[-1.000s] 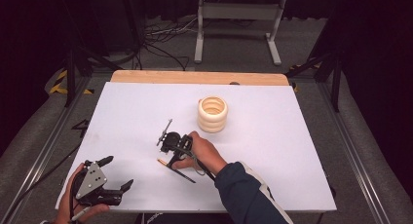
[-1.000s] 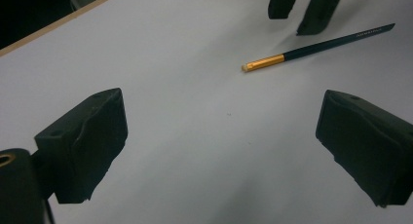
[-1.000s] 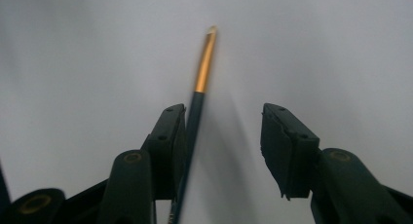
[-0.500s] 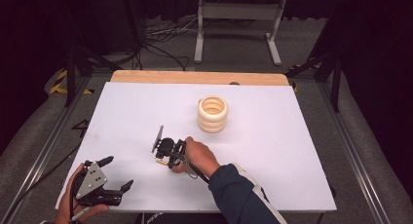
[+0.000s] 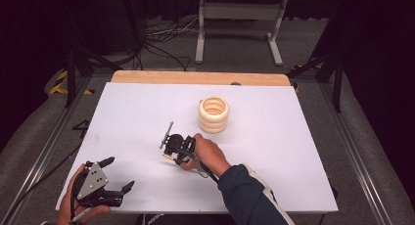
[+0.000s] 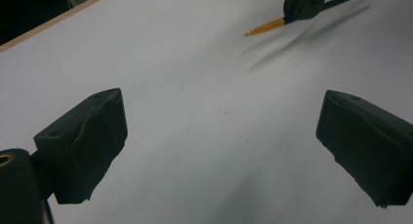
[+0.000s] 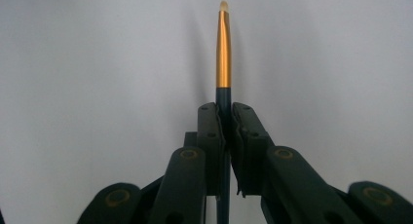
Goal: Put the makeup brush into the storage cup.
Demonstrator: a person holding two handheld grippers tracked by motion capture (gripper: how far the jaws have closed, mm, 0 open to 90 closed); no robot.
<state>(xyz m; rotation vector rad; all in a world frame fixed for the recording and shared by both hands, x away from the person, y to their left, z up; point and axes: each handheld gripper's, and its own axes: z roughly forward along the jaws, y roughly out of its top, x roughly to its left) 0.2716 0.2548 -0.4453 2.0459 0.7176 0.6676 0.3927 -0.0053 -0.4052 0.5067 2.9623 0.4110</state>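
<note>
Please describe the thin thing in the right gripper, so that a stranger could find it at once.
On the white table, before the cream ring stack, the right gripper is shut on a slim brush. Its dark handle, gold ferrule and pale tip set it apart.

The table (image 5: 274, 151) has a plain white top with a light wood strip along its far edge. The ring stack (image 5: 213, 114) is pale cream, unpatterned. The brush (image 7: 223, 58) has a dark handle, a shiny gold-orange ferrule and a pale tip. Both the left gripper (image 5: 115, 178) and the right gripper (image 7: 224, 131) are black; the left one carries a grey plate, and brass-coloured rivets dot the right one's links. The sleeve (image 5: 249, 195) is navy with a white stripe. The floor (image 5: 372, 137) is grey.
</note>
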